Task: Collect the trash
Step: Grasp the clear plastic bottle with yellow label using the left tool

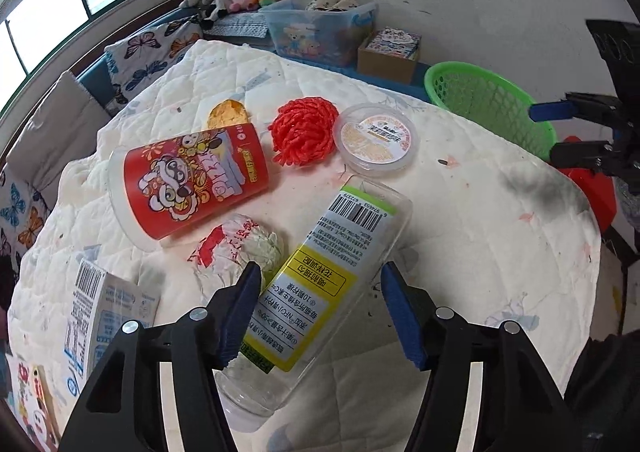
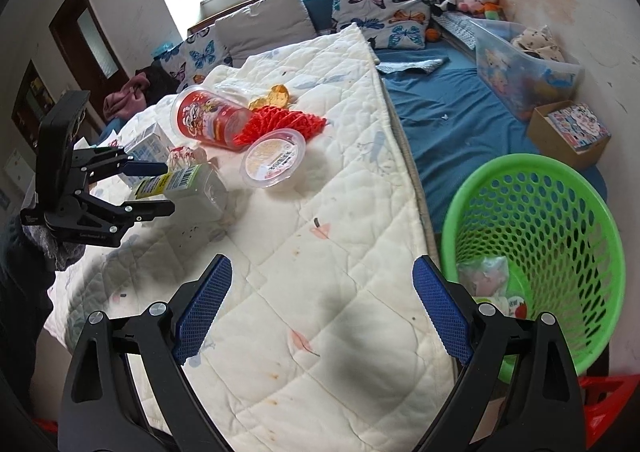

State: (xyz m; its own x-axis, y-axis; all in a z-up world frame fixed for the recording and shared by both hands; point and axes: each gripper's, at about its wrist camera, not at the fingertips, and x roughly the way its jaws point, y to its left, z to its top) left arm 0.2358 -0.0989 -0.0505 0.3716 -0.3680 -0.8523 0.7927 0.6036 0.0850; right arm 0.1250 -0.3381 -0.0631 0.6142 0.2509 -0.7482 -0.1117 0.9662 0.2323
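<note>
1. Progress, judged: early. The green basket (image 2: 536, 252) beside the quilt's edge is holding only a few pieces, a crumpled clear wrapper (image 2: 484, 272) and something small and red-white at the bottom.
2. Still lying on the quilt (image 2: 340, 292): clear bottle (image 1: 320, 284), red snack tub (image 1: 192, 180), round lidded cup (image 1: 376, 140), red mesh net (image 1: 304, 132), crumpled paper wrapper (image 1: 240, 244), milk carton (image 1: 104, 312) at the near left edge, yellow scrap (image 1: 228, 114) beyond the tub.
3. Left gripper (image 1: 320, 312) is straddling the bottle, which is lying on its side near the quilt's near edge. Jaws spread; the left pad looks at or near the label, the right pad is standing clear. Not yet pinching, as far as visible.
4. Right gripper (image 2: 324, 308) is hovering over bare quilt next to the basket, jaws spread wide, holding nothing.
5. View differences: the right wrist view is showing the basket's inside and contents, plus the left gripper side-on at the bottle; the left wrist view is showing only the basket's outer wall past the quilt's far right edge.
6. The left wrist view is showing the bottle label, barcode and the carton clearly; in the right view the carton is mostly hidden behind the left gripper.
</note>
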